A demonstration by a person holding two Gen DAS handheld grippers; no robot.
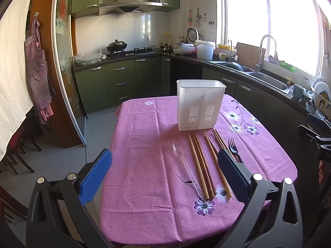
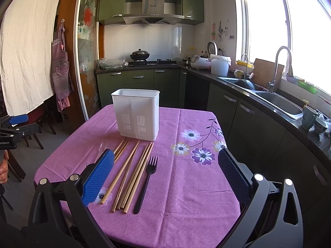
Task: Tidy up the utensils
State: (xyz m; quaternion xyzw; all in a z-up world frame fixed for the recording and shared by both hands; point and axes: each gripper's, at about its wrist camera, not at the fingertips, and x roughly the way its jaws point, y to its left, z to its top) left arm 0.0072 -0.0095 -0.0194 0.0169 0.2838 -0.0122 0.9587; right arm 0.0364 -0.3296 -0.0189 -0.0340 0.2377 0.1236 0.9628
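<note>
A white slotted utensil holder (image 1: 200,105) (image 2: 136,114) stands upright and empty-looking at the far side of the purple flowered tablecloth (image 1: 149,165) (image 2: 186,186). In front of it lie several wooden chopsticks (image 1: 201,163) (image 2: 132,171), a clear plastic spoon (image 1: 182,159) to their left and a black plastic fork (image 1: 232,146) (image 2: 146,177) to their right. My left gripper (image 1: 165,165) hangs open above the near table, left of the chopsticks. My right gripper (image 2: 165,169) is open too, just right of the fork. Neither touches anything.
Green kitchen cabinets and a dark counter (image 2: 269,103) with a sink (image 1: 269,80) and faucet run along the right. A stove with a wok (image 1: 116,46) is at the back. Chairs (image 1: 18,150) and a hanging apron (image 1: 39,72) stand left. A person's hand (image 2: 4,169) shows at left.
</note>
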